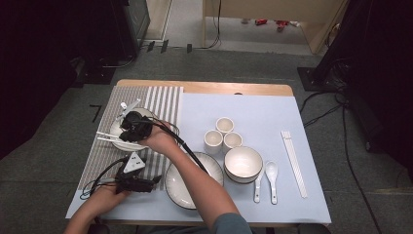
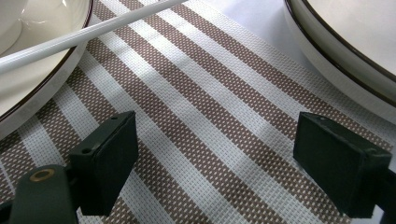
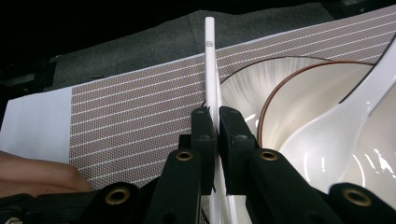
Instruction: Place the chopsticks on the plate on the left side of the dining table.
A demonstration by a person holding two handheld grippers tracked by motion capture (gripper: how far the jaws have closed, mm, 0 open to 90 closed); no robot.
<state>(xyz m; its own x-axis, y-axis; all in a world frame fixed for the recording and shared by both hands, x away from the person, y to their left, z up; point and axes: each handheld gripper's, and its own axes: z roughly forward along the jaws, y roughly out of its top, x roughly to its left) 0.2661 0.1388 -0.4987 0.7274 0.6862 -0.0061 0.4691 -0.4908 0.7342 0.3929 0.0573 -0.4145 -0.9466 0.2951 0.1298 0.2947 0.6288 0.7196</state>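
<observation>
My right gripper point(image 1: 129, 129) point(image 3: 217, 116) is shut on a pair of white chopsticks point(image 3: 210, 60) point(image 1: 104, 136), held over a white plate point(image 1: 116, 130) point(image 3: 240, 86) on the striped placemat point(image 1: 163, 102). A brown-rimmed bowl point(image 3: 303, 102) with a white spoon point(image 3: 336, 135) in it sits on that plate. My left gripper point(image 1: 150, 181) point(image 2: 219, 142) hovers low over the placemat point(image 2: 201, 116) nearer the front edge, open, with nothing between its jaws. In the left gripper view a chopstick point(image 2: 84, 32) crosses the plate rim point(image 2: 42, 93) at upper left.
A large plate point(image 1: 180, 192) point(image 2: 345, 51) lies just right of my left gripper. On the blue mat point(image 1: 272, 112) stand three small cups point(image 1: 224, 125), a bowl point(image 1: 242, 163), two white spoons point(image 1: 271, 175) and another pair of chopsticks point(image 1: 293, 163) at the right.
</observation>
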